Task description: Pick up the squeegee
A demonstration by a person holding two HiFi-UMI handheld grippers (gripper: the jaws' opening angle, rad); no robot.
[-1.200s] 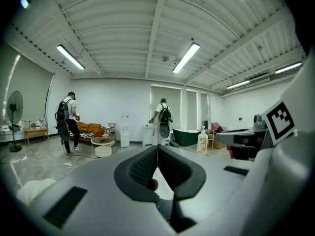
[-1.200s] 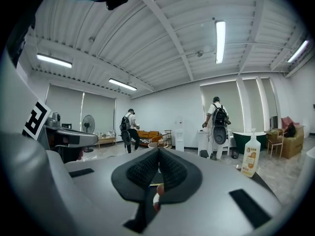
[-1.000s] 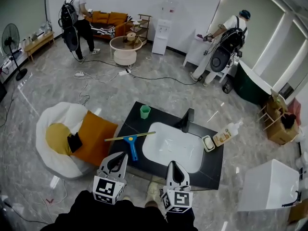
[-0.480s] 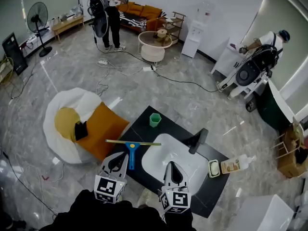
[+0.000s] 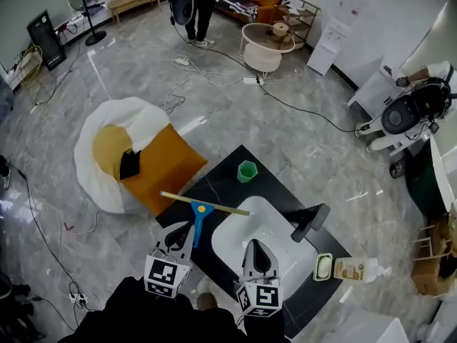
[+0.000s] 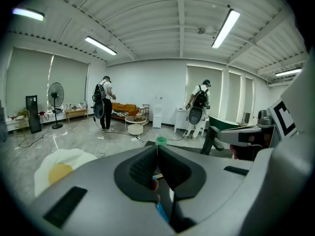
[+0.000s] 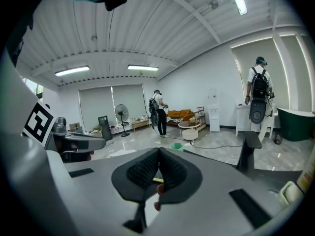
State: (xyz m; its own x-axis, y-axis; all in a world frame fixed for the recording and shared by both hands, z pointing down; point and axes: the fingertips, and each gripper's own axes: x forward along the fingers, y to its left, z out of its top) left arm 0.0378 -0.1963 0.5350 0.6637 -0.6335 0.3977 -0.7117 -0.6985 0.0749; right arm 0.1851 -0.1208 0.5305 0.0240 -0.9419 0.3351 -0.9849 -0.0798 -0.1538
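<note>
The squeegee (image 5: 199, 216) lies on the black counter (image 5: 227, 184), left of the white basin (image 5: 268, 234). Its yellowish blade runs across the counter and its blue handle points toward me. My left gripper (image 5: 186, 229) is shut and holds nothing, its tips right beside the end of the handle. In the left gripper view the left gripper (image 6: 157, 149) shows its pads closed, with a strip of blue handle (image 6: 159, 210) below them. My right gripper (image 5: 255, 244) hangs over the basin's near edge. In the right gripper view the right gripper (image 7: 158, 151) is shut and holds nothing.
A green cup (image 5: 246, 171) stands at the counter's far corner. A black faucet (image 5: 308, 222) rises behind the basin, with a soap dish (image 5: 323, 266) and a bottle (image 5: 359, 269) to its right. A white beanbag (image 5: 114, 156) with an orange cushion sits left. People work far back.
Both grippers have come forward and down toward the counter. The squeegee and basin now sit closer under them, and the handle's end lies beside the left jaws. Both stay shut.
</note>
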